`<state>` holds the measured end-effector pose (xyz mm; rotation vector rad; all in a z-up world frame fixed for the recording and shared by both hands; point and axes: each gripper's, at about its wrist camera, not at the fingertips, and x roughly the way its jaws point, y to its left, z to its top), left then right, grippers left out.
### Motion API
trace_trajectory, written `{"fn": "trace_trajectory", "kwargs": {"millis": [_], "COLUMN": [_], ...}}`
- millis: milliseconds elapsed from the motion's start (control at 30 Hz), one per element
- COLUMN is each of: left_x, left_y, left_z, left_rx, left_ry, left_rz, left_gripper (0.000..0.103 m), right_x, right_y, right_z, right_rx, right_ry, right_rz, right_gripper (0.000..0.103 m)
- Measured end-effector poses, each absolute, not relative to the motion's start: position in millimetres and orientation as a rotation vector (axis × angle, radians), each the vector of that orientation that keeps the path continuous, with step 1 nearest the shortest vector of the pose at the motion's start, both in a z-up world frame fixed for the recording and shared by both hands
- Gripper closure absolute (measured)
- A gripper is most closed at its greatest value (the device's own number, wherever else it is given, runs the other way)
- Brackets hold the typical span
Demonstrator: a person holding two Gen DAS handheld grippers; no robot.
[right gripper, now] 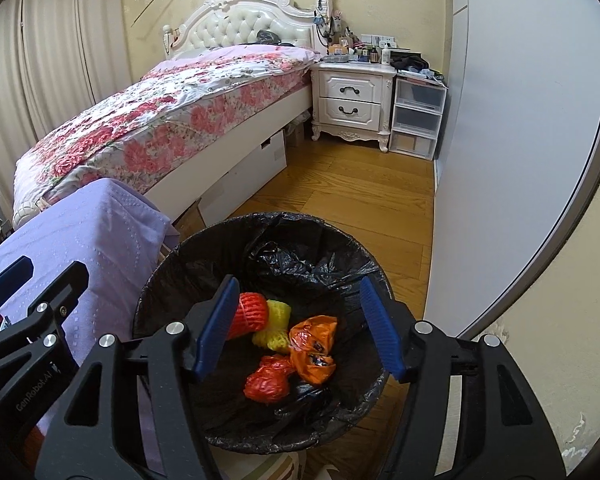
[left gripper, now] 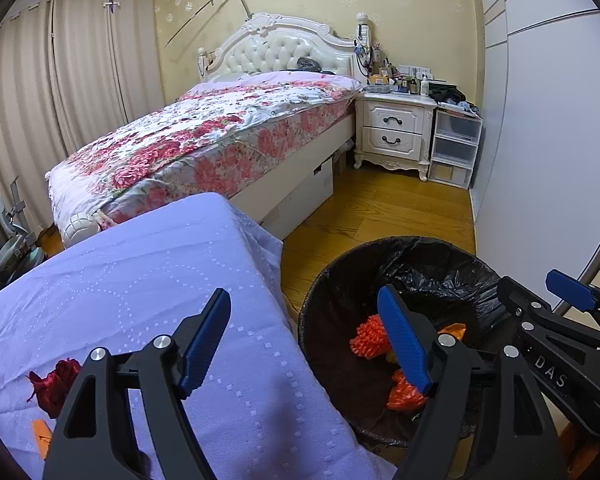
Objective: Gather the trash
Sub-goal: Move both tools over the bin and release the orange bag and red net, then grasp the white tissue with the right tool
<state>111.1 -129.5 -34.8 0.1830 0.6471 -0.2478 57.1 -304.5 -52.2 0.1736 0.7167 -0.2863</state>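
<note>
Right gripper (right gripper: 300, 328) spread wide, empty, above bin (right gripper: 172, 264); left gripper (left gripper: 304, 344) likewise wide, empty; red wrapper (left gripper: 56, 384) lies on lavender cloth (left gripper: 140, 280), near left; approach low, pinch crumpled centre, avoid snagging fabric.

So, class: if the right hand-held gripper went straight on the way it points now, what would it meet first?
Probably the trash in the black-lined bin: the open right hand-held gripper points down into it, at the orange wrapper and yellow foam net. Depth is unclear.
</note>
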Motion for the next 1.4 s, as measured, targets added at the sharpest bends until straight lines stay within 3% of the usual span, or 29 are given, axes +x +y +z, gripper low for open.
{"fn": "trace_trajectory", "kwargs": {"millis": [567, 1400], "left_x": [74.0, -10.5], "left_y": [-77.9, 94.9], "left_z": [-18.3, -12.2], "left_rx": [0.173, 0.073], "left_ry": [0.663, 0.689], "left_rz": [-0.192, 0.088], "left_gripper": [0.027, 0.027], "right_x": [26.1, -40.4], "right_y": [-274.0, -138.6], "right_z": [-37.1, -31.7], "right_rx": [0.147, 0.016], "right_ry": [0.711, 0.740], "right_rz": [-0.237, 0.059], "right_gripper": [0.041, 0.041]}}
